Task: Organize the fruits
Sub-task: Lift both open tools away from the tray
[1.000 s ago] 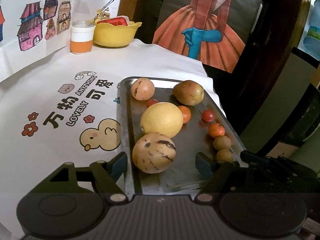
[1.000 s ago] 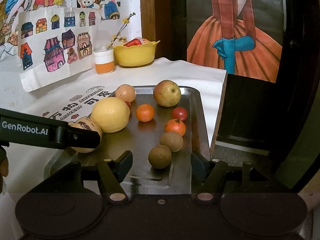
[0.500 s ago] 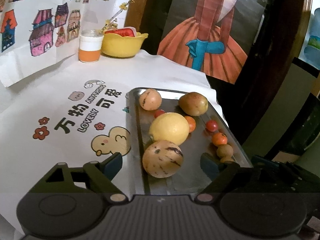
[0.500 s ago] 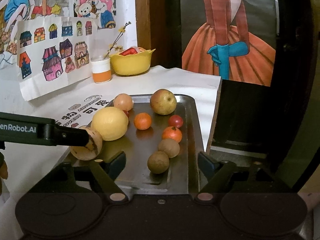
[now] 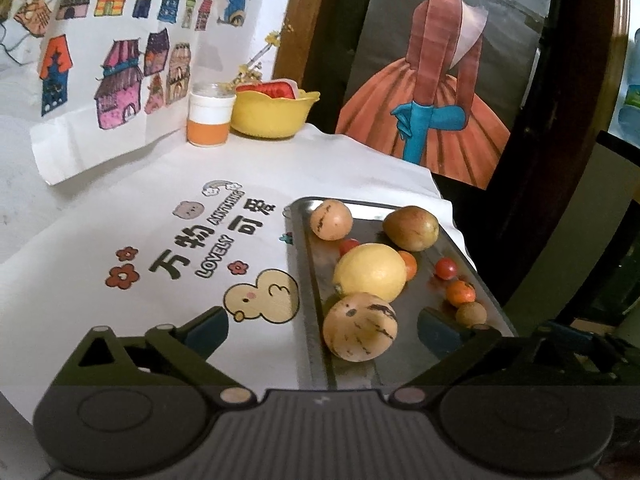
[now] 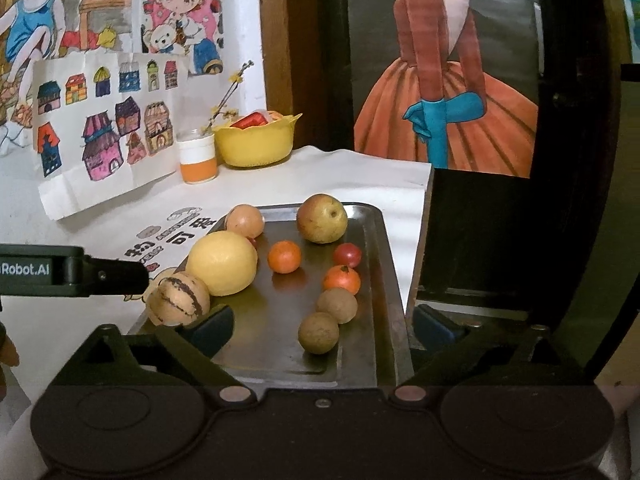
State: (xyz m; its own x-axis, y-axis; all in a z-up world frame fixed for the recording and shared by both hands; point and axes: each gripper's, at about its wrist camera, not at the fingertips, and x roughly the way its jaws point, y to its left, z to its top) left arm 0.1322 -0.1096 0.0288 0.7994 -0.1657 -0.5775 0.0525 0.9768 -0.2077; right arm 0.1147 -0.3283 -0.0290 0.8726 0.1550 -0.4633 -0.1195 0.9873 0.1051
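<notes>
Now left gripper [image 5: 322, 330] spread wide, nothing pinched, striped melon [image 5: 360, 326] between its fingers at near left of metal tray [image 5: 310, 280]. Right gripper [image 6: 324, 324] likewise spread, empty, over tray's near edge. Lemon [image 5: 370, 271] just beyond melon; brown fruits [image 6: 319, 333] near right. Tray on white tablecloth [image 5: 160, 200]; yellow bowl [image 5: 272, 114] far

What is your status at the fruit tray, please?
Left tool open, striped melon between its fingers, ungripped. Right tool open, empty. All fruit on metal tray. Nothing blocking.
</notes>
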